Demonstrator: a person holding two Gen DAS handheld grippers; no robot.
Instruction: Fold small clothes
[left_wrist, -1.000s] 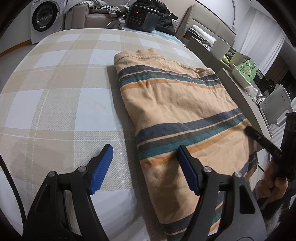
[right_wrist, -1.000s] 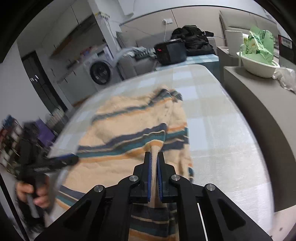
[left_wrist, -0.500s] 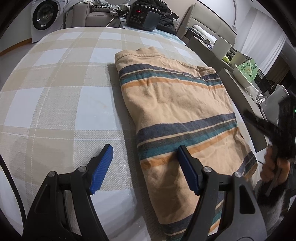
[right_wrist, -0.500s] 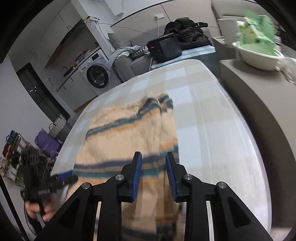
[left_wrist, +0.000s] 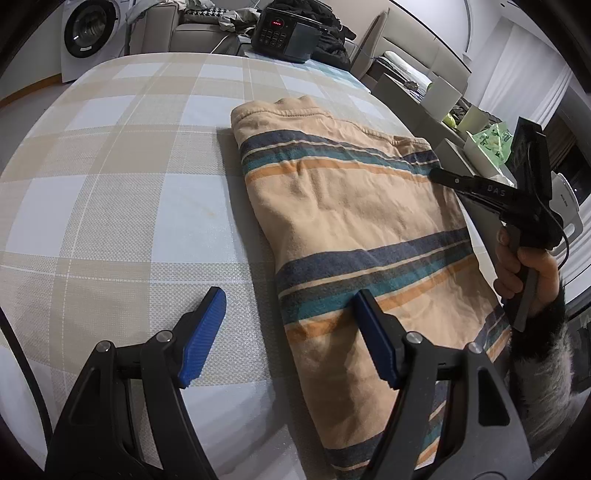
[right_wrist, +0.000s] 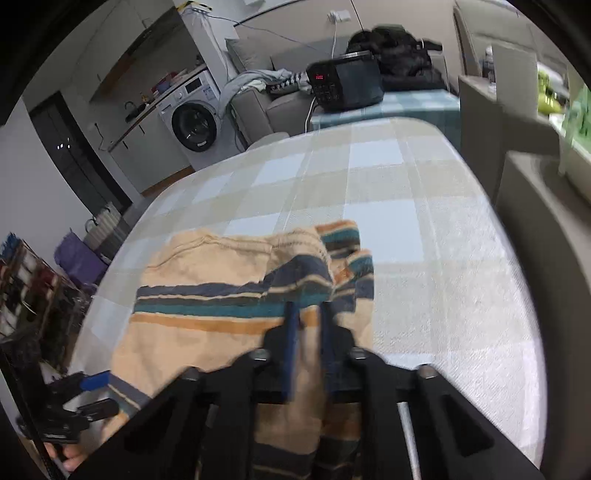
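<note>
The shirt (left_wrist: 354, 221) is lying half-folded; right gripper (right_wrist: 306, 343) is closing on cloth at six o'clock, left gripper (left_wrist: 288, 332) gaping empty.

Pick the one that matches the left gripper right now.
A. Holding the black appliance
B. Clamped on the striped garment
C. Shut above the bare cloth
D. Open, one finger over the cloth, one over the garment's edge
D: the left gripper stands open, one finger over the checked tablecloth, the other over the striped garment, gripping nothing.
</note>
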